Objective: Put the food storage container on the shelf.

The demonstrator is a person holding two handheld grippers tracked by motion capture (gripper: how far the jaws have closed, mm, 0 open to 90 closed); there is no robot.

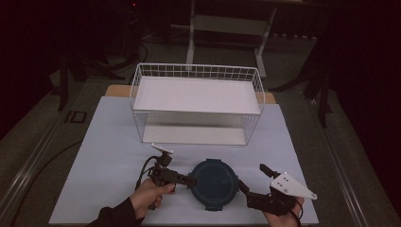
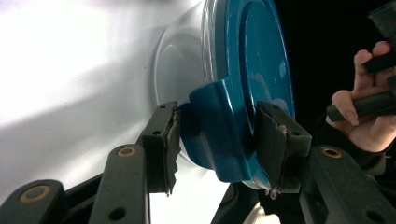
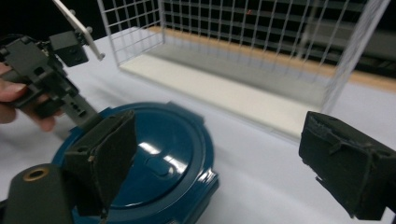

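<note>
- A round container with a dark blue lid (image 1: 214, 183) is seen on the white desk (image 1: 108, 142), near its front edge, well in front of the white wire basket (image 1: 196, 101).
- The container is flanked by both hands: the left hand (image 1: 149, 196) at its left, the right hand (image 1: 283, 215) at its right.
- The left tongs (image 1: 189, 180) are brought right against the lid's left rim, and in the left gripper view (image 2: 217, 140) a blue clip tab (image 2: 219, 130) of the lid is seen between the two black jaws.
- That tab is pressed by the pads (image 2: 170, 144) on both sides; the left tongs are closed about halfway, clamped on the tab.
- The clear body of the container (image 2: 180, 70) is glimpsed under the lid in the left gripper view, resting on the desk.
- The right tongs (image 1: 253, 179) are held beside the lid's right edge with jaws spread wide and nothing gripped.
- In the right gripper view (image 3: 233, 158) one jaw is seen over the lid's near side, the other well off over bare desk; whether the near pad touches the lid cannot be told.
- The grey three-cornered plate (image 1: 291, 185) on the right tongs is seen tilted above the right hand.
- The basket's white floor (image 3: 219, 91) is seen beyond the lid in the right gripper view.
</note>
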